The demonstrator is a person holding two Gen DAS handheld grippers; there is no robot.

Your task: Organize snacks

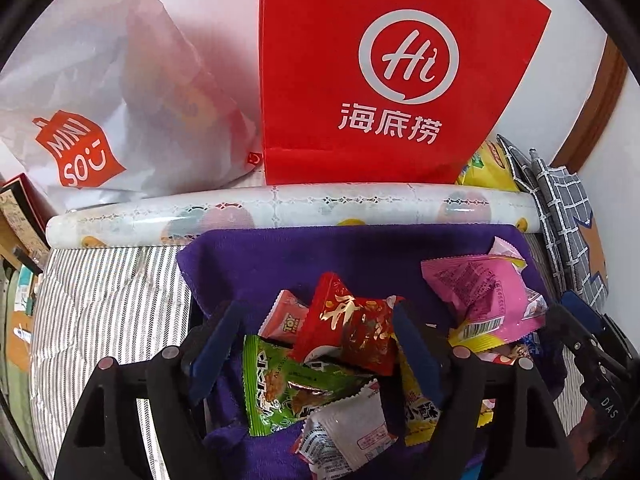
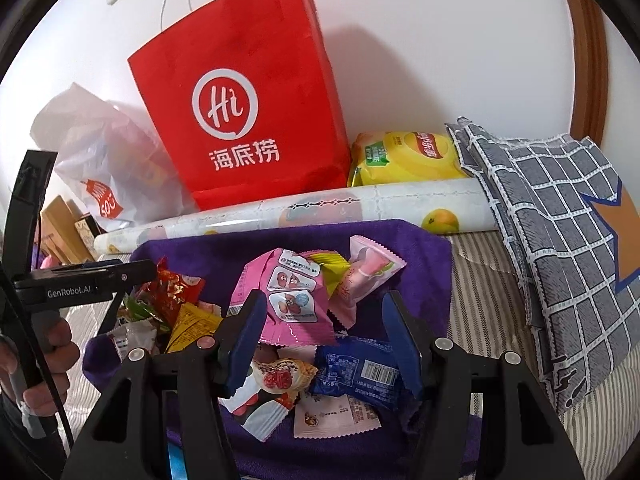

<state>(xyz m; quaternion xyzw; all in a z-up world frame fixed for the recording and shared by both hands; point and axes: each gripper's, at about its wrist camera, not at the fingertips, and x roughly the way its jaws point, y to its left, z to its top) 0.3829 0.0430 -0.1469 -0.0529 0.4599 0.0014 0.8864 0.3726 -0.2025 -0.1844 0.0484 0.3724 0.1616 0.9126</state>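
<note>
Several snack packets lie piled on a purple towel (image 1: 256, 256) (image 2: 224, 248). My left gripper (image 1: 316, 344) is open and hovers over a red foil packet (image 1: 352, 324), a green packet (image 1: 288, 384) and a white packet (image 1: 344, 428). My right gripper (image 2: 324, 340) is open over a pink packet (image 2: 292, 300), a dark blue packet (image 2: 356, 372) and a red-and-cream candy wrapper (image 2: 280, 376). The pink packet also shows in the left wrist view (image 1: 476, 292). The left gripper's body shows at the left of the right wrist view (image 2: 80, 284).
A red paper bag (image 1: 380, 68) (image 2: 244, 112) and a white plastic bag (image 1: 104, 104) (image 2: 96, 152) stand against the wall. A rolled patterned sheet (image 1: 280, 208) (image 2: 320, 208) lies behind the towel. A yellow chip bag (image 2: 404, 156) and a grey checked cloth (image 2: 560, 232) are at right.
</note>
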